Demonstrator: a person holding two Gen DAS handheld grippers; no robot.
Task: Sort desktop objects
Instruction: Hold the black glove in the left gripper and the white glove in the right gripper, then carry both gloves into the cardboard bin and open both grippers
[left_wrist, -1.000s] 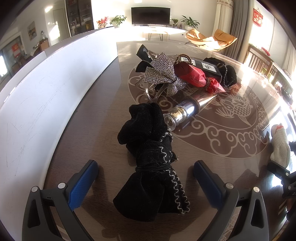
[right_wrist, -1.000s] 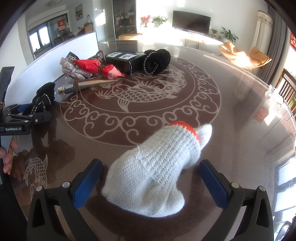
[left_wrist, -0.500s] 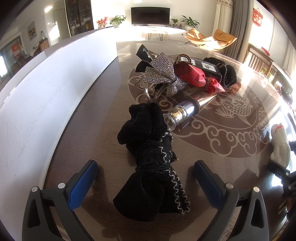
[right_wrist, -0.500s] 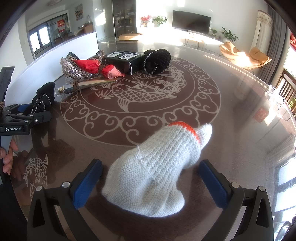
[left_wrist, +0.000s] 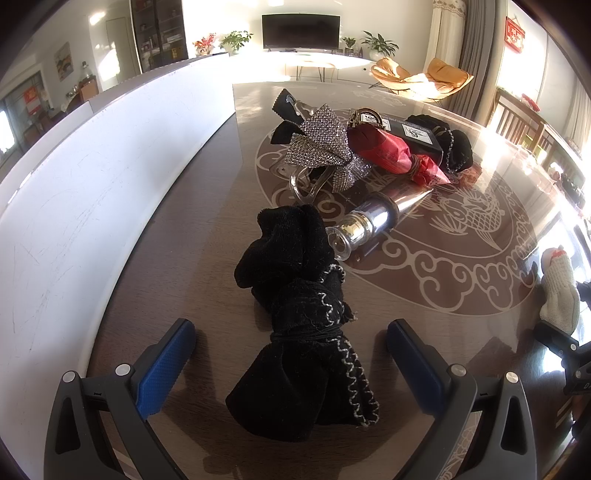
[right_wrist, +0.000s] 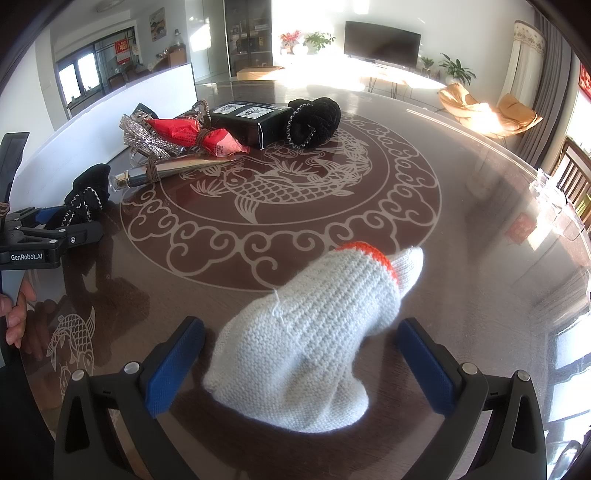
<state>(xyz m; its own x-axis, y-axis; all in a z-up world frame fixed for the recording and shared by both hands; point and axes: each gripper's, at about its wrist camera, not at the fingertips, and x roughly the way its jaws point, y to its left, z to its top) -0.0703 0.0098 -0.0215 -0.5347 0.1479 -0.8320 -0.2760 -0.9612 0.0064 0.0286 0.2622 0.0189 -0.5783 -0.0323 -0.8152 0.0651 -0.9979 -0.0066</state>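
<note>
My left gripper (left_wrist: 291, 354) is open, its blue pads on either side of a black velvet drawstring pouch (left_wrist: 303, 325) lying on the dark table, without touching it. My right gripper (right_wrist: 303, 354) is open around a white knitted glove with an orange cuff (right_wrist: 314, 332), also without touching. The glove also shows at the right edge of the left wrist view (left_wrist: 559, 291). The pouch (right_wrist: 83, 201) and left gripper (right_wrist: 48, 236) show at the left of the right wrist view.
Beyond the pouch lie a silver cone-shaped bottle (left_wrist: 380, 216), a rhinestone bow (left_wrist: 325, 147), a red packet (left_wrist: 391, 155), a black box (left_wrist: 410, 131) and another black pouch (left_wrist: 458, 147). A white panel (left_wrist: 92, 177) borders the table's left side. The table (right_wrist: 461, 229) has a fish pattern.
</note>
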